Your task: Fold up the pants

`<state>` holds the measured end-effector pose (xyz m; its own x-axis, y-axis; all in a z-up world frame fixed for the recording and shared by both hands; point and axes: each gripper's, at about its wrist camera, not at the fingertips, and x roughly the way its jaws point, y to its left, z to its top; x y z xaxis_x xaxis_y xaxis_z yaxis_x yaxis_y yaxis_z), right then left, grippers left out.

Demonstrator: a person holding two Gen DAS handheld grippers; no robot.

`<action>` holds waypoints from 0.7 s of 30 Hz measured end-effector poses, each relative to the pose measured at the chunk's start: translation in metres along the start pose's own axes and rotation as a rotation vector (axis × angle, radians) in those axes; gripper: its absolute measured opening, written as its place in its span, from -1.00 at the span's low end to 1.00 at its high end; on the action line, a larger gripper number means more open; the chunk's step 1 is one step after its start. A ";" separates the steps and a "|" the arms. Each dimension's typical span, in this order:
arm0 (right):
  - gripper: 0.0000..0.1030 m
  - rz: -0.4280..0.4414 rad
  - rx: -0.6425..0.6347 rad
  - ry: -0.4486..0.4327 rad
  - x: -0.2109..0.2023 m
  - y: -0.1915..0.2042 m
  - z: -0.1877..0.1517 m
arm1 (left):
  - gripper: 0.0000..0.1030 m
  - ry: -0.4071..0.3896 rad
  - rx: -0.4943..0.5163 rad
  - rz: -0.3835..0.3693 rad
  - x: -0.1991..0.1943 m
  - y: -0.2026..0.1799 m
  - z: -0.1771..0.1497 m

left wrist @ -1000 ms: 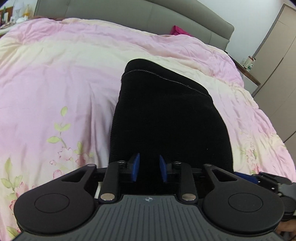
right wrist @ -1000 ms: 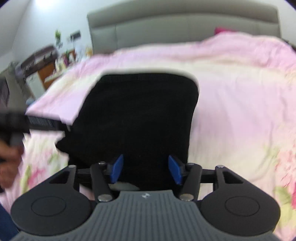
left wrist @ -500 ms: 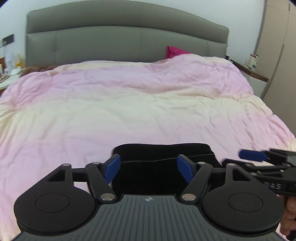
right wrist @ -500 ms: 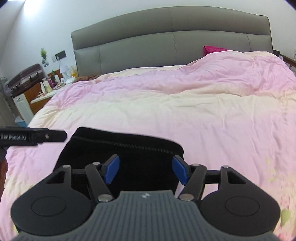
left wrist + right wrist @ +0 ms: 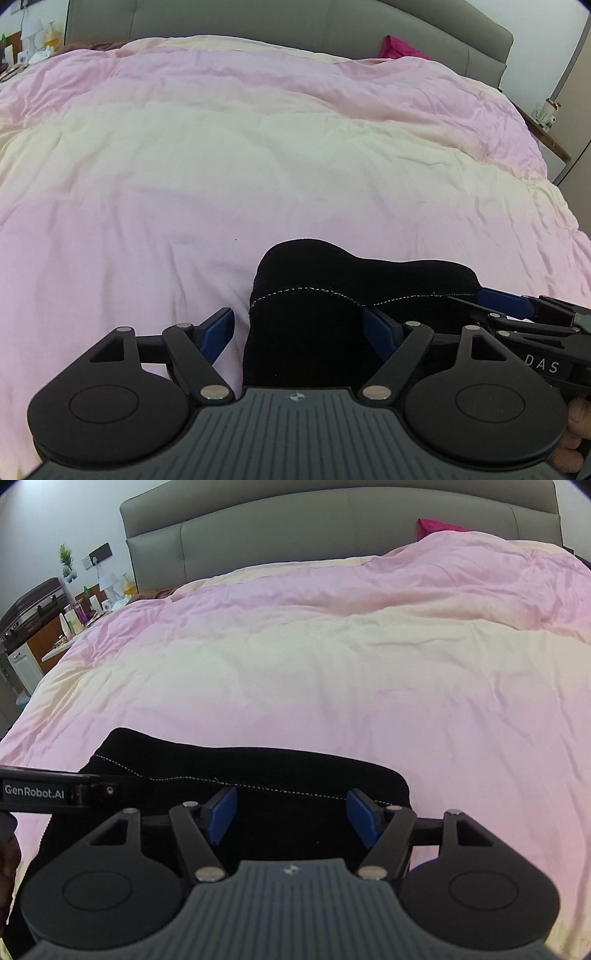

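Folded black knit pants [image 5: 314,317] on pink quilted bed [image 5: 258,166], long axis crosswise, straight ahead of both. Left hand-held gripper [image 5: 301,332] just spread wide, right hand-held gripper [image 5: 291,818] just opening; neither gripping.

- A pink and cream duvet [image 5: 332,672] covers the bed and fills most of each frame.
- A grey padded headboard [image 5: 332,528] runs along the top.
- A magenta pillow [image 5: 432,527] peeks out at upper right.
- A cluttered nightstand [image 5: 79,622] with bottles sits at upper left.
- A dark suitcase [image 5: 33,607] stands at far left.
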<state>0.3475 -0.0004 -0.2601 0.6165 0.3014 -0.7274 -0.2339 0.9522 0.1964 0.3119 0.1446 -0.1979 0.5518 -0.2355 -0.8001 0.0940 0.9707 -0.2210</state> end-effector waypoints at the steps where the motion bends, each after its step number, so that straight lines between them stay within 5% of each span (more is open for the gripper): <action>1: 0.25 -0.003 -0.002 0.004 0.002 -0.001 -0.002 | 0.90 -0.002 0.006 0.007 0.001 -0.001 -0.001; 8: 0.24 -0.001 0.004 0.002 0.007 -0.002 -0.012 | 1.00 -0.024 -0.016 0.032 -0.004 0.000 -0.007; 12: 0.21 0.010 -0.002 -0.012 -0.019 0.001 -0.008 | 0.40 -0.068 0.036 0.037 -0.045 -0.015 -0.002; 16: 0.17 0.057 0.060 -0.052 -0.072 -0.003 -0.019 | 0.47 -0.149 0.167 0.027 -0.097 -0.036 -0.024; 21: 0.17 0.091 0.040 -0.035 -0.122 0.003 -0.062 | 0.47 -0.100 0.157 -0.040 -0.123 -0.036 -0.059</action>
<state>0.2252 -0.0372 -0.2116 0.6201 0.3878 -0.6820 -0.2601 0.9217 0.2876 0.1918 0.1360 -0.1248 0.6237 -0.2759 -0.7313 0.2412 0.9579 -0.1557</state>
